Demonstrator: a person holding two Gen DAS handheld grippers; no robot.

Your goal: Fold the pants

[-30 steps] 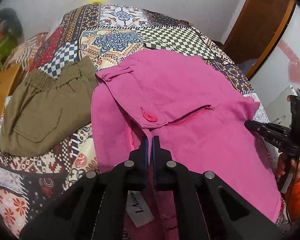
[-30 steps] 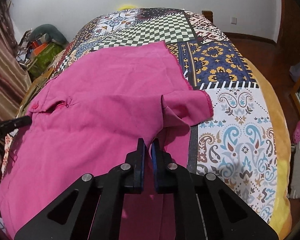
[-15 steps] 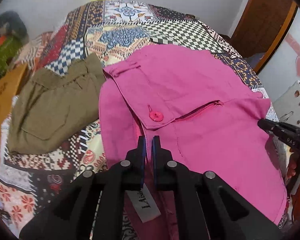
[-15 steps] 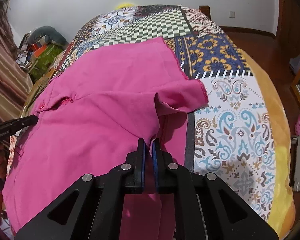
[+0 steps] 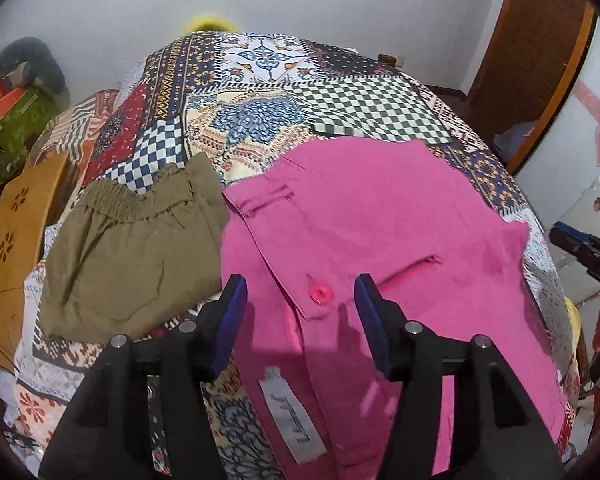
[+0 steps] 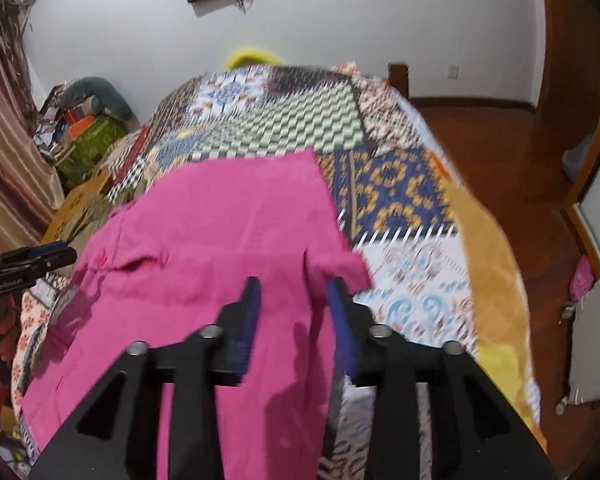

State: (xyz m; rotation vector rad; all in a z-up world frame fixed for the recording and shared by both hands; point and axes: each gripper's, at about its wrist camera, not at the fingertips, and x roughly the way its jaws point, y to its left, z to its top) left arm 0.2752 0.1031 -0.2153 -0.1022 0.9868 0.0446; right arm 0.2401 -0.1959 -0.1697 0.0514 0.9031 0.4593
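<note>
Lying on the patchwork bed cover (image 5: 260, 80), the pink pants (image 5: 380, 220) are folded over once, with the button (image 5: 320, 293) and zipper on top. One corner by the right side looks bunched up, though that view is blurry. A folded green pair (image 5: 132, 248) sits just beside them. The left gripper (image 5: 300, 296) has just been opening, and its jaws stand apart with nothing held. The right gripper (image 6: 294, 300) has just been opening too, over the cloth. One fold looks done; I think another fold and some smoothing are left.
</note>
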